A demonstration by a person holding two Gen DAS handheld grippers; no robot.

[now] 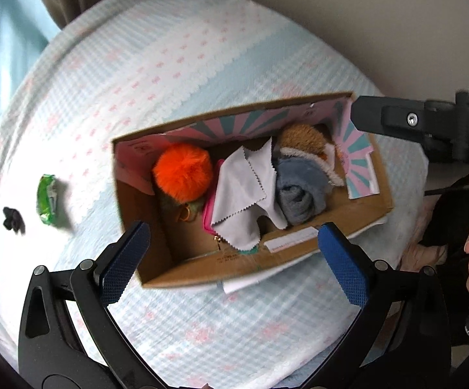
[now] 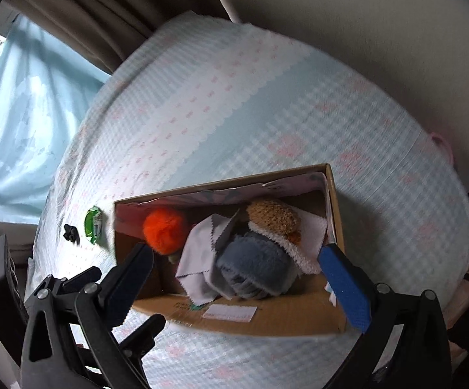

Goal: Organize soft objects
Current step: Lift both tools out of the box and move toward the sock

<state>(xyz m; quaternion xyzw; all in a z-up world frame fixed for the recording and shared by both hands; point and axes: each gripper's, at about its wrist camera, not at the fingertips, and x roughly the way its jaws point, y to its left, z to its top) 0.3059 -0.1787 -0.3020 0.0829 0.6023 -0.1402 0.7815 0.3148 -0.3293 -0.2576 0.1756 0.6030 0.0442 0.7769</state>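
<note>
A cardboard box [image 1: 299, 253] [image 2: 267, 319] sits on the bed. It holds an orange pompom [image 1: 184, 171] [image 2: 164, 230], a grey cloth [image 1: 244, 191] [image 2: 198, 253], a blue fuzzy roll [image 1: 299, 191] [image 2: 254, 269] and a brown plush with white trim [image 1: 306, 142] [image 2: 273, 218]. My left gripper [image 1: 231, 256] is open and empty above the box's near wall. My right gripper [image 2: 234, 278] is open and empty over the box; it also shows in the left wrist view [image 1: 406, 123] at the box's right end.
A green packet [image 1: 48, 199] [image 2: 93, 225] and a small black item [image 1: 14, 220] [image 2: 70, 233] lie on the checked bedspread [image 1: 202, 64] left of the box. A wall runs behind the bed. Curtains [image 2: 23, 113] hang at the left.
</note>
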